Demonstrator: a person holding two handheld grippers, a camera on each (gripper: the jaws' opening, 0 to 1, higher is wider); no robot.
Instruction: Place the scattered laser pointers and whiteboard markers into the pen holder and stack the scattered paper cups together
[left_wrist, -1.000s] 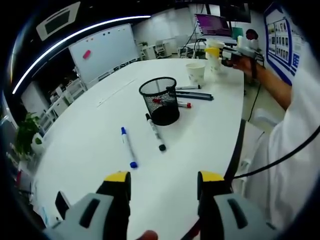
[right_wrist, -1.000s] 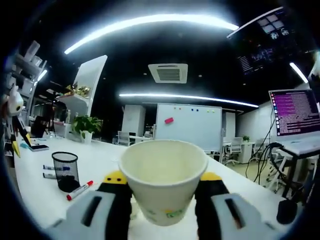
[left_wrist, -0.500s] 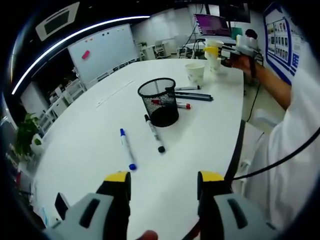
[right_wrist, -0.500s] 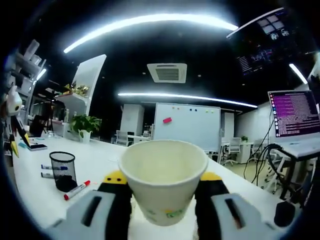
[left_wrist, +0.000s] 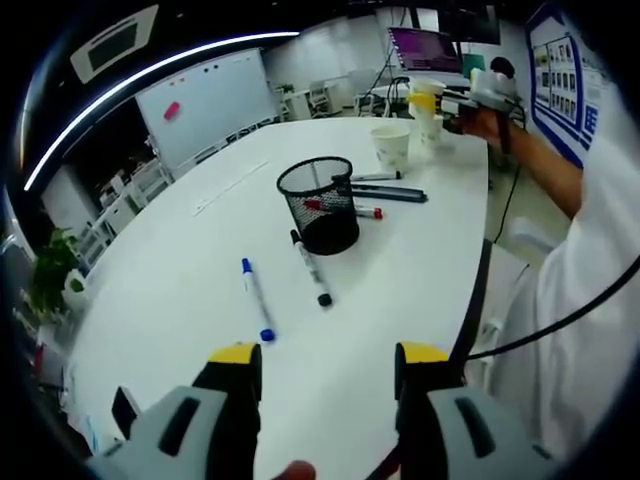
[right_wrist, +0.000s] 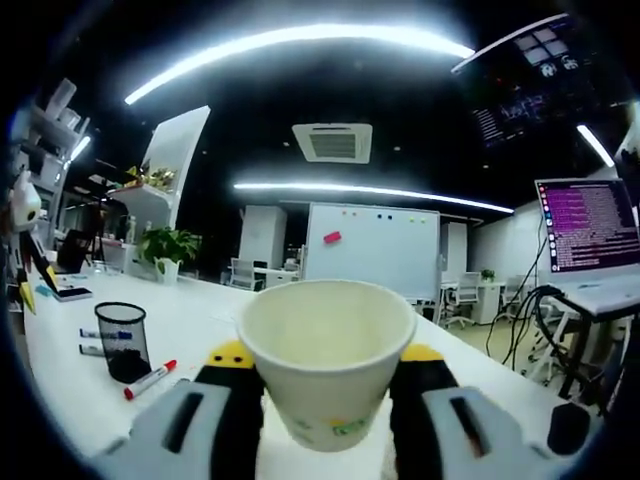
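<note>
Between right claw (right_wrist: 325, 375) jaws, paper cup (right_wrist: 326, 350).

We see an open office under a dark ceiling crossed by long curved light strips (right_wrist: 300, 40), with a ceiling air vent (right_wrist: 332, 142). A whiteboard (right_wrist: 372, 250) stands at the back, chairs (right_wrist: 243, 272) nearby. A white table (left_wrist: 190, 300) dominates; a potted plant (right_wrist: 168, 250) and a lit monitor (right_wrist: 588, 225) flank it.
</note>
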